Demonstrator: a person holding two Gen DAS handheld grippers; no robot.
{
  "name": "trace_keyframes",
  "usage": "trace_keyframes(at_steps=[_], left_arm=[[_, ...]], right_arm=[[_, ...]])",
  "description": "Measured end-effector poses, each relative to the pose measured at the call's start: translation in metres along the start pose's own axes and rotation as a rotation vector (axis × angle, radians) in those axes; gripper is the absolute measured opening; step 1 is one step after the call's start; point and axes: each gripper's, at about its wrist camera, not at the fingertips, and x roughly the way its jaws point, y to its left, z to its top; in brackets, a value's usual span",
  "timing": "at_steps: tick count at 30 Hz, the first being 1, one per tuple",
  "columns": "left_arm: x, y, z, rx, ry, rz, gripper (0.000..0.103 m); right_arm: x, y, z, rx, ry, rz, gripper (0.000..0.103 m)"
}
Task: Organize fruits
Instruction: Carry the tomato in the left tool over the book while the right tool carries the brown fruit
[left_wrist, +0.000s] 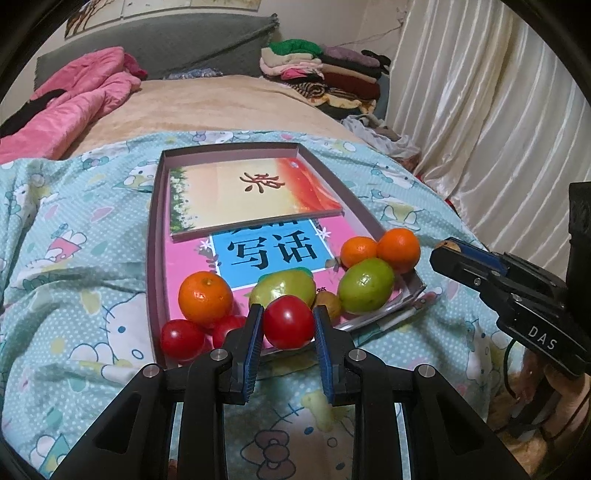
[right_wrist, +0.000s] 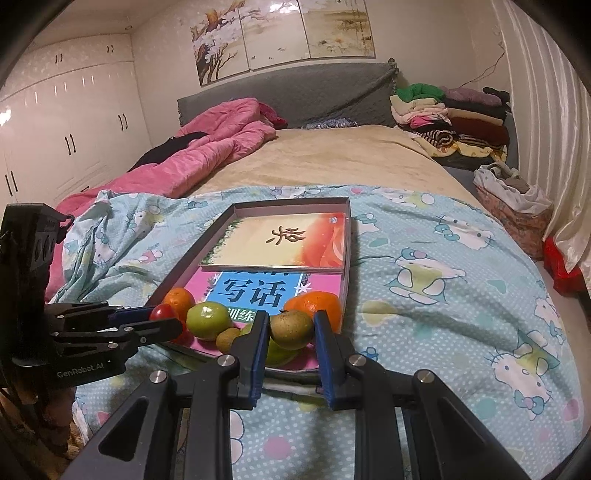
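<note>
Fruits lie at the near end of a shallow cardboard tray (left_wrist: 157, 236) on a soft printed bedsheet (left_wrist: 74, 266). The left gripper (left_wrist: 288, 328) has its ribbed blue pads against a smooth round tomato (left_wrist: 289, 322). The right gripper (right_wrist: 291, 332) closes on a dull, brown-green fruit (right_wrist: 291, 328), with a glossy orange (right_wrist: 317, 304) at 1 o'clock.
</note>
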Motion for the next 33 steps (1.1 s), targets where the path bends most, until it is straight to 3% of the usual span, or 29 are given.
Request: trace_keyframes(at_steps=[10,33], left_arm=[[0.006,-0.011,-0.001,0.033,-0.006,-0.026,0.028],[0.019,-0.007,0.003,0.035,0.000,-0.008,0.028]], right_arm=[[0.004,0.005,-0.002,-0.018,0.013,0.003,0.025],[0.020,0.004,-0.009,-0.028,0.071,-0.020,0.025]])
